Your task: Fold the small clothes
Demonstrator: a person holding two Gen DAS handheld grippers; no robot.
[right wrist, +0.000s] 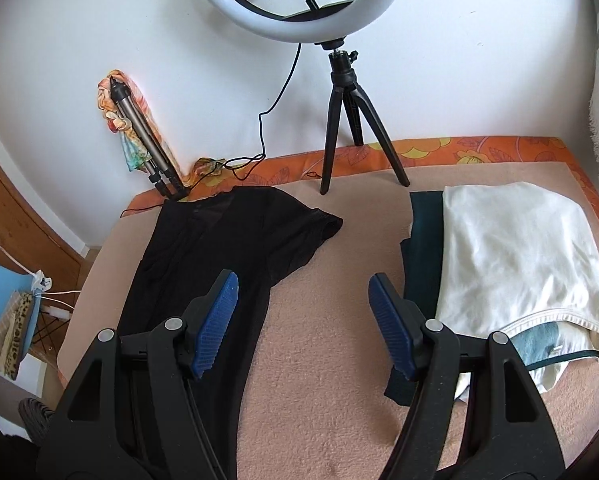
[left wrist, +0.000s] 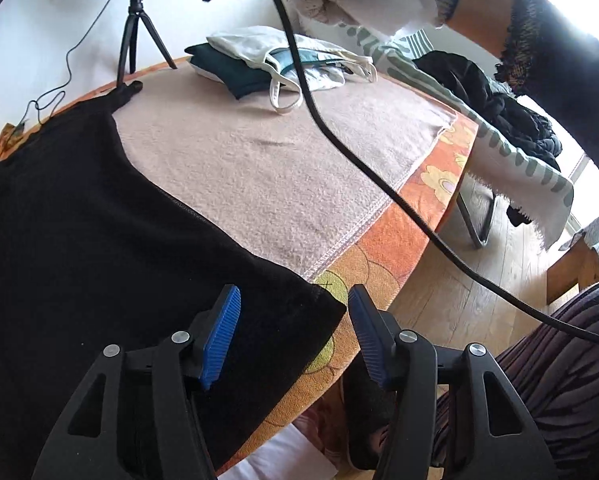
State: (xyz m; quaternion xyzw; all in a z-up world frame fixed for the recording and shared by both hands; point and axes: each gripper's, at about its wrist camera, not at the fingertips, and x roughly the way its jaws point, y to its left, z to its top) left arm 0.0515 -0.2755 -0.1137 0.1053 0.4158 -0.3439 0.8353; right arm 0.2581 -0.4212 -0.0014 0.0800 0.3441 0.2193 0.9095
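The thin black short-sleeved top [right wrist: 203,256] lies flat on the beige blanket-covered desk [right wrist: 331,320], left of centre in the right wrist view. It looks light, limp and a little sheer, so it should drape and slide; hem corners or shoulder seams seem the best holds. Left claw [left wrist: 293,338] and right claw [right wrist: 303,324] both gape empty. No writing is readable.
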